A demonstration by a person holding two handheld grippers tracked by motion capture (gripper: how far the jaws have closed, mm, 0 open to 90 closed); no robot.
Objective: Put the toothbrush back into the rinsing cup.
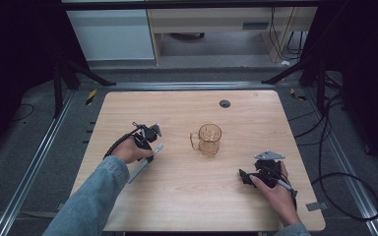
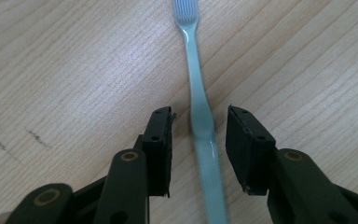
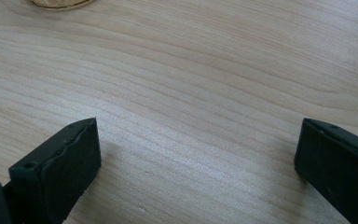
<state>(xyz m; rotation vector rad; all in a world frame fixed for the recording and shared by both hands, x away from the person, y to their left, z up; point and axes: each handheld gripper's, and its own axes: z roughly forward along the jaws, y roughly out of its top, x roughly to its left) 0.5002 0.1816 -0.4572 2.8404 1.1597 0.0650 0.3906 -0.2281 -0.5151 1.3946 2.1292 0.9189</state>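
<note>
I have the left gripper [image 2: 199, 123] down over the toothbrush [image 2: 200, 116], which lies flat on the table [image 1: 177, 191] with its bristled head pointing away from me. In the left gripper view the pale blue-green handle runs straight up between the two black jaws; a sliver of wood shows on either side of it, so the pads are not pressing on it, and I count the jaws as released around the handle rather than grasping it. From the high view the left gripper [image 1: 147, 136] sits left of centre, with the toothbrush [image 1: 145, 163] slanting out from under my left hand [image 1: 130, 150] towards the near edge. The amber glass mug [image 1: 208, 139] stands upright near the middle of the table, handle to the left, well apart from the brush. My right gripper [image 3: 196, 154] rests near the right front of the table, jaws spread wide over bare wood with nothing between them.
</note>
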